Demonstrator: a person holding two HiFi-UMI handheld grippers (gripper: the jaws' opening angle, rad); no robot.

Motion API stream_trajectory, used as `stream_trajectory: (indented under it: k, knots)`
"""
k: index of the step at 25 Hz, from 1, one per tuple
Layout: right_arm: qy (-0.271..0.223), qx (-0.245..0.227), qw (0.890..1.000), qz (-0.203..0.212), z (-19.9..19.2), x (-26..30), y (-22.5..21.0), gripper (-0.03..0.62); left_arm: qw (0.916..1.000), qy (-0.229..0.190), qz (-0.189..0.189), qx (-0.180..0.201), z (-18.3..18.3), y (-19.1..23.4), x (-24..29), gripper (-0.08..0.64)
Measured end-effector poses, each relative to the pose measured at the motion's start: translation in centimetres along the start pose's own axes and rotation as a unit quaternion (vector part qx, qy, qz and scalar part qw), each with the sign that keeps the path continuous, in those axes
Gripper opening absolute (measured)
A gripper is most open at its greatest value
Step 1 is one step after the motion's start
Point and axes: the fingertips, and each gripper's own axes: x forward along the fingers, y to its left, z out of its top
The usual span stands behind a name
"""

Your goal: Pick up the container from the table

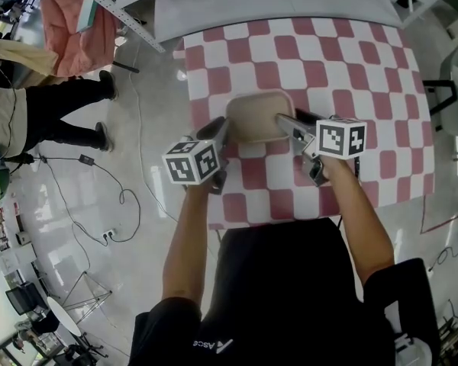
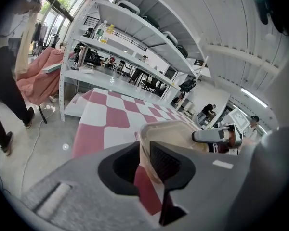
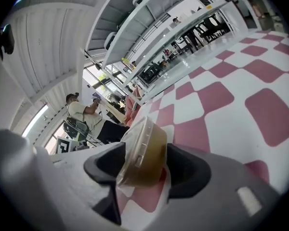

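1. Container (image 1: 258,117): tan, sits flat near the middle of the checkered surface (image 1: 366,67), at 12 o'clock from me.
2. Left hand-held gripper (image 1: 218,133): at the container's 8 o'clock corner. Jaws narrowed onto the wall, one inside and one outside. Reads as a pinch, probably to steady it.
3. Right hand-held gripper (image 1: 288,122): at its 4 o'clock side. Jaws spread wide with the corner between them, pads not pressing.
4. My call: the container is too wide for one jaw span, so I take opposite edges. Not lifted yet.
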Motion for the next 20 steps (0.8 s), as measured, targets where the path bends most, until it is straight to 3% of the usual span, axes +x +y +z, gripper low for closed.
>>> stream_trajectory:
  k: [13, 20]
  knots:
    - [0.001, 0.048, 0.997, 0.053, 0.3, 1.0, 1.1, 0.262, 1.0000, 0.001, -0.003, 0.004, -0.1, 0.4, 0.0, 0.064]
    - [0.019, 0.070, 0.996, 0.042, -0.3, 1.5, 0.1, 0.262, 0.9999, -0.008, -0.005, 0.006, 0.1, 0.1, 0.1, 0.060]
